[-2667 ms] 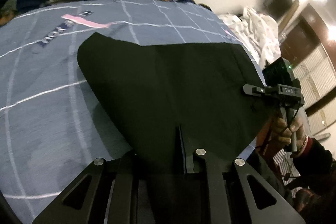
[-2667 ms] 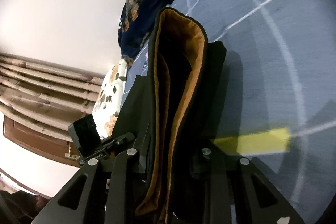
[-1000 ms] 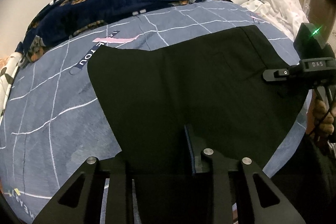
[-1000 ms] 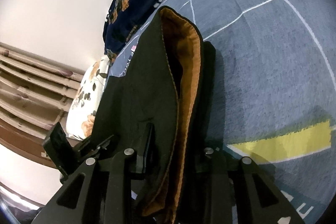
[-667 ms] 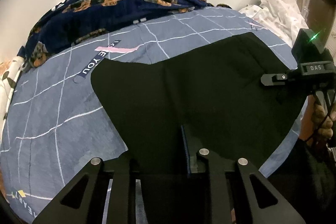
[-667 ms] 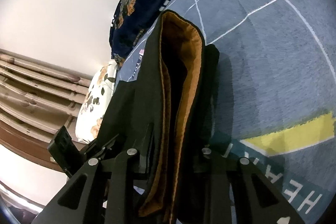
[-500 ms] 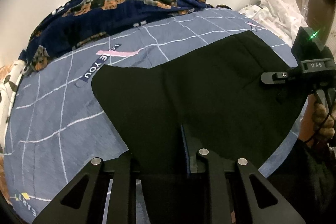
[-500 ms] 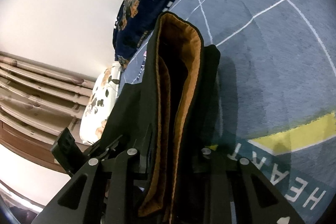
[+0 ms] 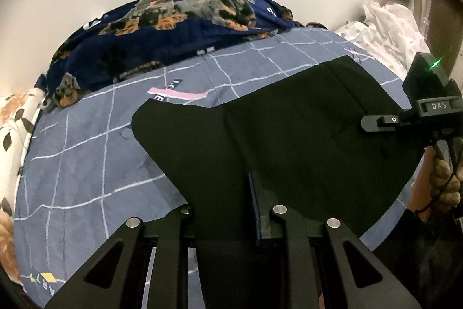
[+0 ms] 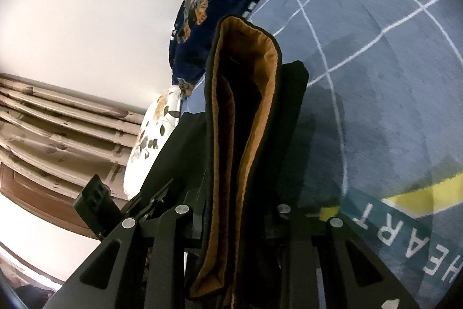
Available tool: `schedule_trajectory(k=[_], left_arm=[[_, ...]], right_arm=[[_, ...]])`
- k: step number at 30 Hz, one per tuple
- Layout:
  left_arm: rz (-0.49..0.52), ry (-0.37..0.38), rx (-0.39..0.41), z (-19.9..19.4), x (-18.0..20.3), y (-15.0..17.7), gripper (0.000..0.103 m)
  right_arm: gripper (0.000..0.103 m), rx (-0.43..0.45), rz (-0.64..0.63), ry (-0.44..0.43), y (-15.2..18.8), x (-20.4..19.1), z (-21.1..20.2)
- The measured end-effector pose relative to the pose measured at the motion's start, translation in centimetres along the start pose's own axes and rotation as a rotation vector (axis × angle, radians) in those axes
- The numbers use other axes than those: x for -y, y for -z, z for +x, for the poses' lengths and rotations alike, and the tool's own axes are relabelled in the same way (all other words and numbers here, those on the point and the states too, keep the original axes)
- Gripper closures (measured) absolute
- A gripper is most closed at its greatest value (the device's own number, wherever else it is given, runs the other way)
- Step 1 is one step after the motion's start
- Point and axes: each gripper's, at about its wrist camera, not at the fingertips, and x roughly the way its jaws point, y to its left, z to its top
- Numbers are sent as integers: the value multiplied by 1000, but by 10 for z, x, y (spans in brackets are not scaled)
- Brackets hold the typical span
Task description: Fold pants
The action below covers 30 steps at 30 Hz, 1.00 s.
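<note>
Left gripper (image 9: pixel 228 210) and right gripper (image 10: pixel 231 222) each clamp one edge of the single pair of black pants (image 9: pixel 289 135), tan-lined at the waistband (image 10: pixel 246 106), spread over one blue grid-patterned bedsheet (image 9: pixel 86 164); left jaws just narrowed onto the fabric.

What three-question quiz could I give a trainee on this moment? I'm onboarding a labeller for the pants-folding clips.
1. True or false: the black pants lie partly on a blue grid-patterned bedsheet.
2. What colour is the lining at the waistband in the right gripper?
A) white B) orange-brown C) green
3. What is the left gripper clamped on?

Key
1. True.
2. B.
3. An edge of the black pants; its jaws have just been closing on the cloth.
</note>
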Motion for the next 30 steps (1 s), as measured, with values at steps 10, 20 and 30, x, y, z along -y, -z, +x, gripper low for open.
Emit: schedule_trajectory(k=[10,20,30], left_arm=[[-38,-18,28,0,-26,-22,83],[-70,-60,59,14,-58,-62,83],[-101,-99,65,54,-96,-97,83]], right_arm=[[80,-8,-26,-24,-24,-19,14],[80,-16,-47,-59,-64,-30,37],[80,-31,-63,-68,-111,-30,67]])
